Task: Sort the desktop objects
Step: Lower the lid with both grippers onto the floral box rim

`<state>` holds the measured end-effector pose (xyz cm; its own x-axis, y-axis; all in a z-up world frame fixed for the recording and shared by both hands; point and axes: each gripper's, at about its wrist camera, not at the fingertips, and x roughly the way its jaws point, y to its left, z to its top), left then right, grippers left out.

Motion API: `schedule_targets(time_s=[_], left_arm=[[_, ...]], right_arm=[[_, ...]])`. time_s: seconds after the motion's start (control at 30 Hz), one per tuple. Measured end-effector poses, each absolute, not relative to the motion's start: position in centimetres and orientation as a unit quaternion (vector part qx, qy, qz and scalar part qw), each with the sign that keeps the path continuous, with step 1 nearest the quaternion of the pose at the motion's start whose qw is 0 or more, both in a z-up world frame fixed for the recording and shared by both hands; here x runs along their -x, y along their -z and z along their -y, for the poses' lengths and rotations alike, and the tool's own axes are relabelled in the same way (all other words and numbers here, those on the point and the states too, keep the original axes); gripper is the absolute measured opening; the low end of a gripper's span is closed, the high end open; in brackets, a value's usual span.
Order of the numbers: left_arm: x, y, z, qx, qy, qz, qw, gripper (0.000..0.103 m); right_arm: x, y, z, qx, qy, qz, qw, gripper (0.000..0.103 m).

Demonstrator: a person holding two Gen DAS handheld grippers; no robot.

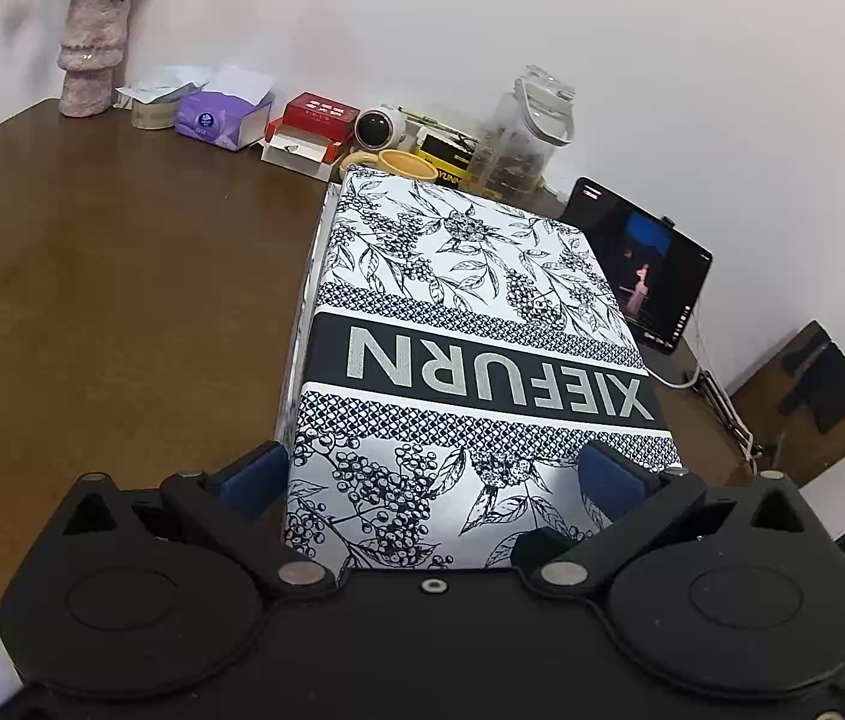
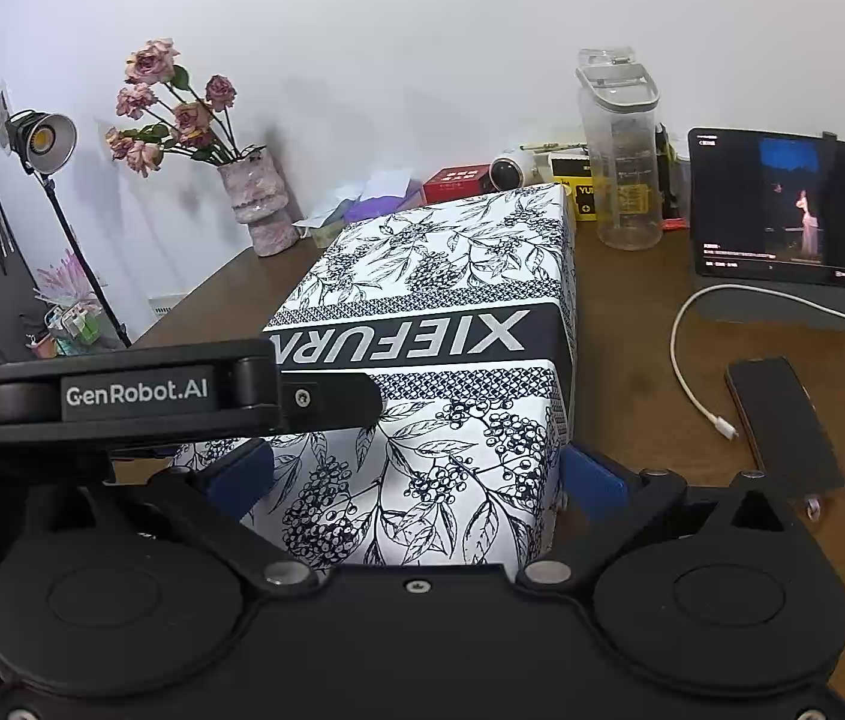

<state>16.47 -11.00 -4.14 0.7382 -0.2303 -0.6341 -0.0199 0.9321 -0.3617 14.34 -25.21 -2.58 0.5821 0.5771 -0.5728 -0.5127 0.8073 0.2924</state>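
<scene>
A large white box (image 1: 458, 324) with a black floral print and the word XIEFURN lies on the brown table (image 1: 110, 300). My left gripper (image 1: 434, 474) spans its near end, blue pads against both sides. The box also shows in the right wrist view (image 2: 446, 360). My right gripper (image 2: 416, 471) spans the same near end, with blue pads on both sides. The left gripper's body (image 2: 134, 390) crosses the box's left edge in the right wrist view. Both grippers are closed on the box.
Along the wall stand a vase with flowers (image 2: 254, 204), a purple tissue pack (image 1: 218, 120), a red box (image 1: 317, 120), a small round camera (image 1: 377, 126), a yellow mug (image 1: 404, 165) and a clear bottle (image 2: 626, 168). A tablet (image 2: 782, 210), phone (image 2: 782, 426) and white cable (image 2: 686, 372) lie right.
</scene>
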Motion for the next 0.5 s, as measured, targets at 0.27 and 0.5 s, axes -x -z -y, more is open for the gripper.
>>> schedule_targets(time_s=[0.27,0.5], left_arm=[[-21.5,4.9,9.9,0.172,0.054,-0.365,0.913,0.103],[-25.5,5.8,9.3,0.168,0.051,-0.367,0.913,0.103]], right_arm=[[-19.0,3.4,22.9,-0.054,-0.311,-0.344,0.884,0.103],[-22.6,4.3,21.1,-0.059,-0.311,-0.349,0.882,0.103]])
